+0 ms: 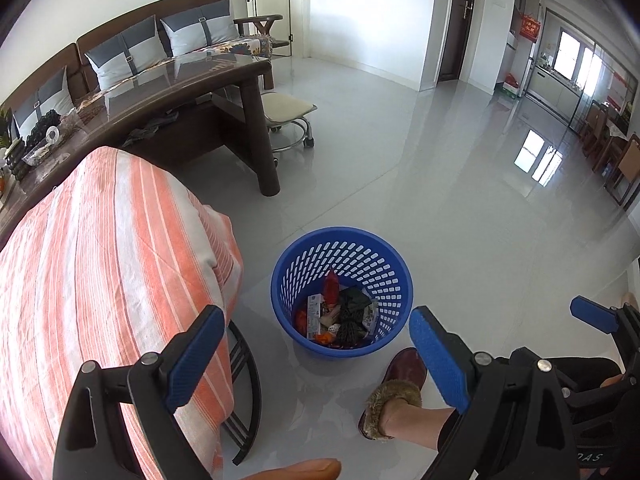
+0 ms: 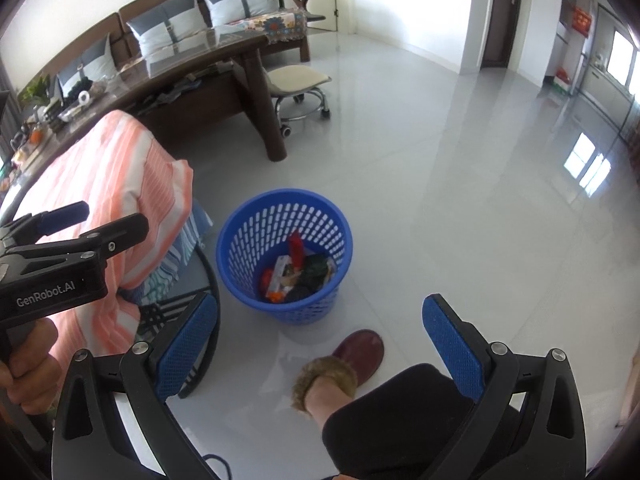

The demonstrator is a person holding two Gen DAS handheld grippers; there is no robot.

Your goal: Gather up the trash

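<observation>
Left wrist view: left gripper (image 1: 316, 356) nearest, blue pads spread wide, pinching nothing. Just beyond the gap, and a little toward the right pad, the blue bin (image 1: 342, 292) upright on the pale floor (image 1: 460, 200), holding the trash (image 1: 340, 314): a red packet, a white carton, dark crumpled wrappers, all low against the bottom. Just beside the bin's near rim, a slippered foot (image 1: 394, 388). To the left, a striped orange cloth (image 1: 104, 280) draped over a chair, its edge close to the bin but apart from it. At the far right edge, part of the right gripper (image 1: 596, 316).

Right wrist view: right gripper (image 2: 320, 354) nearest, pads likewise spread, nothing between them. Bin (image 2: 284, 256) ahead and slightly left of the gap, mouth facing up, trash (image 2: 298, 276) inside. Left gripper (image 2: 60, 216) at the left edge, over the cloth (image 2: 132, 184); its pads' spacing not clear from here.

No loose litter visible on the floor around the bin. Judging by that, collecting near its end or done. For any further drop, bin straight ahead and below both grippers, left one the nearer.
</observation>
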